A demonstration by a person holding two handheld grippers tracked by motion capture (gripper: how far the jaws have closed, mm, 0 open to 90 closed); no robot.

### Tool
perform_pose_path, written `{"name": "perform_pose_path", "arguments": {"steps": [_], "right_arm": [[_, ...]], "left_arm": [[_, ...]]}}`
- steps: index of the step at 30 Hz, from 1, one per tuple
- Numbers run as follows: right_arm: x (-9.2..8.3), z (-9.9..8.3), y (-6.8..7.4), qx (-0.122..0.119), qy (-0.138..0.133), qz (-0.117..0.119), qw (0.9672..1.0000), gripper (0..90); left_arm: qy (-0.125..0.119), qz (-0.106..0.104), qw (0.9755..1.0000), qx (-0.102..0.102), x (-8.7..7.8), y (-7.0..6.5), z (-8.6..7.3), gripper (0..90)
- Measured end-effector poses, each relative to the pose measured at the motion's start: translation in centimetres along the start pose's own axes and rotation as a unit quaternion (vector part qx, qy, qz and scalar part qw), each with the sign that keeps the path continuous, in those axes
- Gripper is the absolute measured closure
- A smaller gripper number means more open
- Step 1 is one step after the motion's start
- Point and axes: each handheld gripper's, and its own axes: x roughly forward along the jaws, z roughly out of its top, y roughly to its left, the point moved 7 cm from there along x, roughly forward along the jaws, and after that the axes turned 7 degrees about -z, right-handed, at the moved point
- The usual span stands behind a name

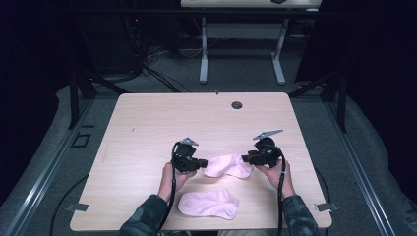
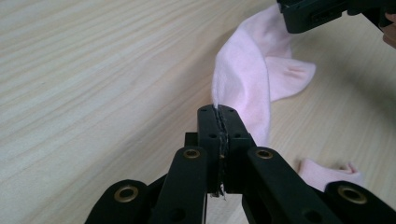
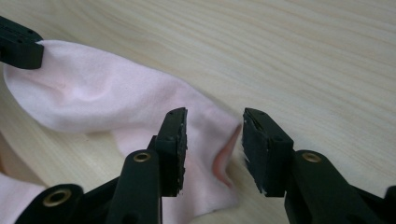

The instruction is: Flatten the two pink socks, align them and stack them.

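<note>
A pink sock (image 1: 227,165) lies stretched across the wooden table (image 1: 196,113) between my two grippers. My left gripper (image 1: 200,163) is shut on its left end; in the left gripper view the jaws (image 2: 218,109) pinch the sock's (image 2: 252,79) edge and lift it slightly. My right gripper (image 1: 247,158) is at the sock's right end. In the right gripper view its jaws (image 3: 215,126) stand apart, open, with the sock's (image 3: 93,98) end lying loose between and below them. A second pink sock (image 1: 209,204) lies flat near the front edge.
A round cable hole (image 1: 237,104) sits at the table's far side. Beyond the table stand a white-legged desk (image 1: 241,29) and cables on the floor. The person's forearms come in over the front edge.
</note>
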Motion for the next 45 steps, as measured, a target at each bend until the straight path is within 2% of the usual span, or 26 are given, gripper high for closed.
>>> {"name": "perform_pose_path", "arguments": {"steps": [1, 5, 10, 12, 15, 17, 18, 20, 22, 28, 32, 36, 42, 45], "right_arm": [[0.2, 0.0, -0.1, 0.007, 0.002, 0.004, 1.0000, 59.7], [1.1, -0.6, 0.0, 0.002, 0.026, 0.005, 0.9996, 59.6], [2.4, -1.5, 0.1, -0.003, 0.048, -0.012, 0.9988, 61.7], [2.4, -1.5, 0.2, 0.000, 0.045, -0.014, 0.9989, 63.7], [2.4, -1.6, 0.4, -0.013, 0.048, -0.027, 0.9984, 69.5], [2.5, -1.6, 0.5, -0.011, 0.038, -0.029, 0.9988, 73.1], [2.3, -1.7, 0.5, -0.015, 0.043, -0.031, 0.9985, 75.1], [2.3, -1.9, 0.6, -0.011, 0.040, -0.027, 0.9988, 80.2], [2.3, -2.0, 0.6, -0.006, 0.038, -0.020, 0.9991, 83.7], [2.1, -2.1, 1.0, 0.001, 0.028, -0.012, 0.9995, 85.3], [1.2, -1.8, 1.4, 0.000, 0.012, -0.010, 0.9999, 85.4], [-0.6, -1.2, 1.9, 0.004, -0.007, -0.006, 1.0000, 85.4], [-3.4, -0.7, 3.3, -0.004, -0.023, 0.002, 0.9997, 85.4], [-5.2, -0.5, 4.3, -0.005, -0.033, 0.014, 0.9994, 85.4]], "left_arm": [[0.001, 0.002, 1.0000, -0.001, 0.1, 0.2, 0.0, 89.2], [0.011, 0.009, 0.9999, -0.008, 0.3, 0.7, -0.2, 88.9], [0.022, 0.016, 0.9995, -0.014, 0.7, 1.2, -0.5, 88.7], [0.023, 0.017, 0.9995, -0.015, 0.7, 1.3, -0.6, 88.7], [0.028, 0.022, 0.9993, -0.014, 0.6, 1.4, -0.8, 88.7], [0.029, 0.025, 0.9992, -0.013, 0.6, 1.6, -0.9, 88.7], [0.028, 0.027, 0.9991, -0.016, 0.6, 1.6, -1.0, 88.8], [0.032, 0.028, 0.9990, -0.014, 0.5, 1.7, -1.2, 88.8], [0.026, 0.027, 0.9992, -0.015, 0.5, 1.6, -1.2, 88.9], [0.027, 0.030, 0.9991, -0.011, 0.1, 1.7, -1.4, 89.1], [0.021, 0.034, 0.9992, -0.005, -0.6, 1.4, -1.2, 89.3], [0.011, 0.037, 0.9992, 0.005, -1.8, 0.8, -1.0, 89.4], [-0.009, 0.014, 0.9998, 0.012, -4.1, -0.7, -0.9, 89.3], [-0.015, 0.009, 0.9997, 0.015, -5.4, -1.6, -1.0, 89.4]]}}
